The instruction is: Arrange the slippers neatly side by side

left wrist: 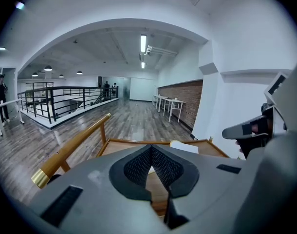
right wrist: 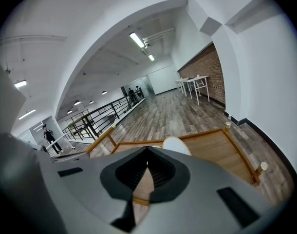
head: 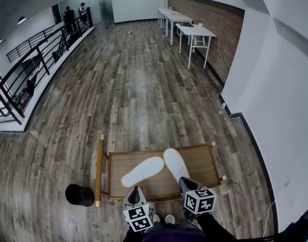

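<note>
Plank floor [head: 134, 84], grey-brown and worn, across the whole room. Far left: black railing [head: 38, 54] along a white ledge, two people [head: 70, 16] standing at its far end.

Low left: black round object [head: 80, 194] on the floor, just beside a wooden handle bar [head: 99, 170] with brass-coloured ends. Bar fixed at the left end of a low wooden cart [head: 204, 158] with a flat bed and raised rim.

Left slipper [head: 143, 171], white, on the bed, lying slantwise, near end toward the handle side. Left gripper [head: 136, 189] at the cart's near edge, just beside that slipper's near end; pads pressed together, nothing between them.

Right slipper [head: 175, 164], white, slanted the other way. Far ends of the pair close together, near ends splayed apart, not side by side. Right gripper [head: 186, 181] at its near end, contact not clear; likewise closed tight and empty. Shoe tips [head: 163, 219] low in frame between the two grippers.

Far right: white tables [head: 194, 32] in a row along a brick wall [head: 219, 24], then plain white wall [head: 280, 110] with dark skirting.
</note>
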A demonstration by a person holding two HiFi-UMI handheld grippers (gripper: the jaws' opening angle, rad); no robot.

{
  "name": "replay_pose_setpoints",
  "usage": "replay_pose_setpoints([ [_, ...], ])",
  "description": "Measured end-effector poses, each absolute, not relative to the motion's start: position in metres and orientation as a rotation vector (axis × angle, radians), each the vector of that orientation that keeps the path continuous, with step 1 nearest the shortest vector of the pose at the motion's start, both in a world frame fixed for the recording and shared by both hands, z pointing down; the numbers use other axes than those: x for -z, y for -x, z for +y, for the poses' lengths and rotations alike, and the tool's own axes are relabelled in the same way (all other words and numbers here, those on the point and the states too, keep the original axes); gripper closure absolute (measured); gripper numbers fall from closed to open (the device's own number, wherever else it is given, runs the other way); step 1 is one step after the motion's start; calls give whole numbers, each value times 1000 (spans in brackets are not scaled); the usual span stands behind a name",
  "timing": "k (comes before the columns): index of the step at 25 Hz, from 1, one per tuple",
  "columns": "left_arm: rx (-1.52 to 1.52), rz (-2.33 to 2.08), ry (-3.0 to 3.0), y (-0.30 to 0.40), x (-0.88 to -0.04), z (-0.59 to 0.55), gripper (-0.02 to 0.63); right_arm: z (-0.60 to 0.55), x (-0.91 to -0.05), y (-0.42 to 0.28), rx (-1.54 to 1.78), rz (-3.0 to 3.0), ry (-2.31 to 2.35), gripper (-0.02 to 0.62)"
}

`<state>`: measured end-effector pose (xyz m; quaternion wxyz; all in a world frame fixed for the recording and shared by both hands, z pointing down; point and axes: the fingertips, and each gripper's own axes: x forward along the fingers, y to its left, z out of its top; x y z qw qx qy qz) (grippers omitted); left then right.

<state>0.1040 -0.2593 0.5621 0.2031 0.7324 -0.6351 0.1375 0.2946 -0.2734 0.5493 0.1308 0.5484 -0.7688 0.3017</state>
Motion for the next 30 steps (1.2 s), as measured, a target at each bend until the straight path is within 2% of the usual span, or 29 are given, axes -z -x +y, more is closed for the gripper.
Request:
replay_pose_setpoints([
  [19, -282, -1644, -2149, -106, -574, -289, 603, -283, -558, -300, -860, -2161, -1633, 597],
  [24, -502, -1529, -2301, -118, -587, -314, 596, -280, -562, -319, -886, -2117, -1697, 597],
  [26, -625, -1426, -2380, -129, -599, -323, 543, -279, -563, -324, -890, -2101, -1709, 597],
  [30, -920, -1199, -2498, -148, -633, -338, 543, -278, -566, -334, -900, -2066, -1729, 597],
])
